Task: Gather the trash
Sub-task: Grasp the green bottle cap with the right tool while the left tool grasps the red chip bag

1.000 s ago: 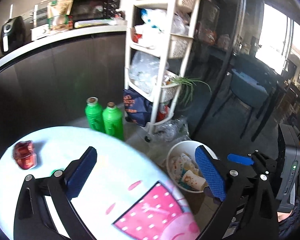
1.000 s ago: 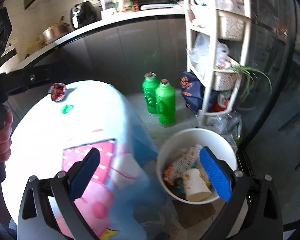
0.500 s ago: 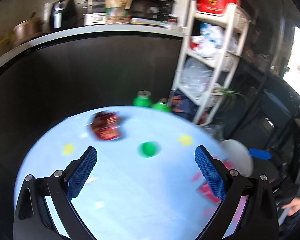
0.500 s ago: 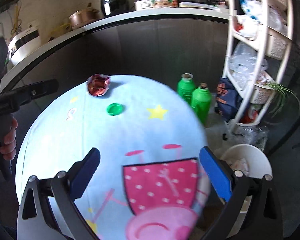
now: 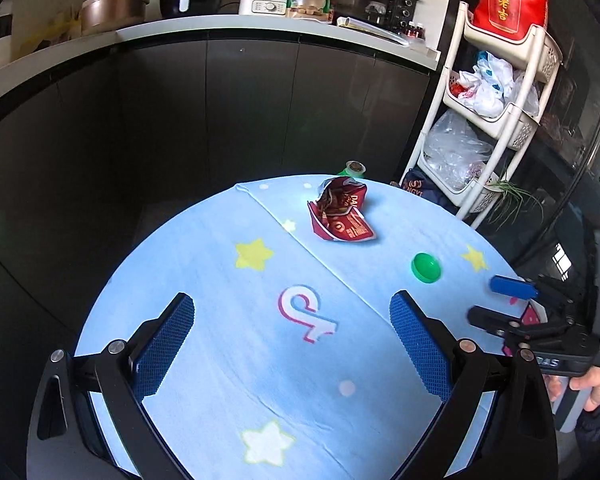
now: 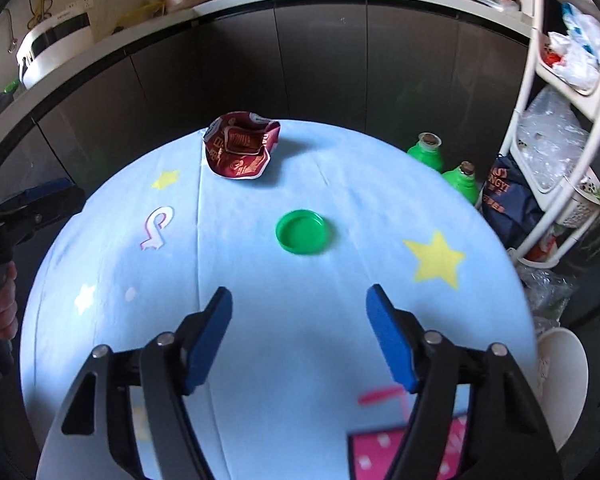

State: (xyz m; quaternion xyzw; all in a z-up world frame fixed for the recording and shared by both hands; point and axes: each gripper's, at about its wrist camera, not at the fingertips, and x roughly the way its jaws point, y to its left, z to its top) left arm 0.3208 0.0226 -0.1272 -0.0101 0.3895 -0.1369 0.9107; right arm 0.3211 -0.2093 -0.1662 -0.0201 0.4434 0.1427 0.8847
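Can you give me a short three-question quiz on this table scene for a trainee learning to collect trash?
1. True or false: the green cap lies on the round table, apart from the crumpled red wrapper.
2. Which gripper has nothing between its fingers?
A. only the left gripper
B. only the right gripper
C. both
3. Fill in: beyond the table's far edge, on the floor side, stand two ____ bottles.

Key:
1. True; bare cloth separates them.
2. C; the left stands wide open over the cloth, and the right's jaws are closing on nothing.
3. Green.
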